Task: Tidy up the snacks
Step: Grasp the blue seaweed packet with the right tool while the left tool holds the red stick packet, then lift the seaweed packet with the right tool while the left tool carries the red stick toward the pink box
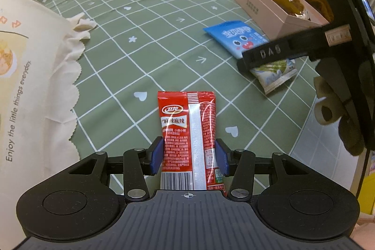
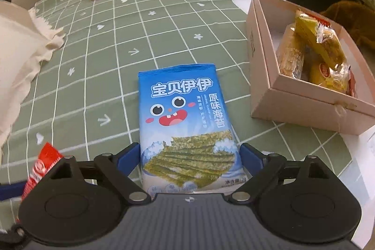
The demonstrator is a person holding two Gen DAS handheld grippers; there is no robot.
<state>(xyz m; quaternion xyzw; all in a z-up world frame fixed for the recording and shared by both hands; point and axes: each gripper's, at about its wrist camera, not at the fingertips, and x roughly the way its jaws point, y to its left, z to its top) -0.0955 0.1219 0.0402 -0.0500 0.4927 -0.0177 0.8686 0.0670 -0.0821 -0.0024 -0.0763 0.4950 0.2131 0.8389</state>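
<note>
Left gripper [image 1: 189,156] clamped on red packet [image 1: 187,132]; right gripper [image 2: 189,159] wide around blue packet [image 2: 185,123], flat on green checked tablecloth [image 2: 112,57]; box [image 2: 264,95] right of jaws.

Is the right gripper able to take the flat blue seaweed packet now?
Probably yes: the right gripper is open with the blue seaweed packet between its pads, nothing blocking.

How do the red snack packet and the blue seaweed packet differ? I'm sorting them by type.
The red snack packet is narrow and shows its seamed, barcoded back; the blue seaweed packet is wider and shows its cartoon front. The red sits between the left gripper pads, the blue between the right gripper. Both are outside the pink box.
</note>
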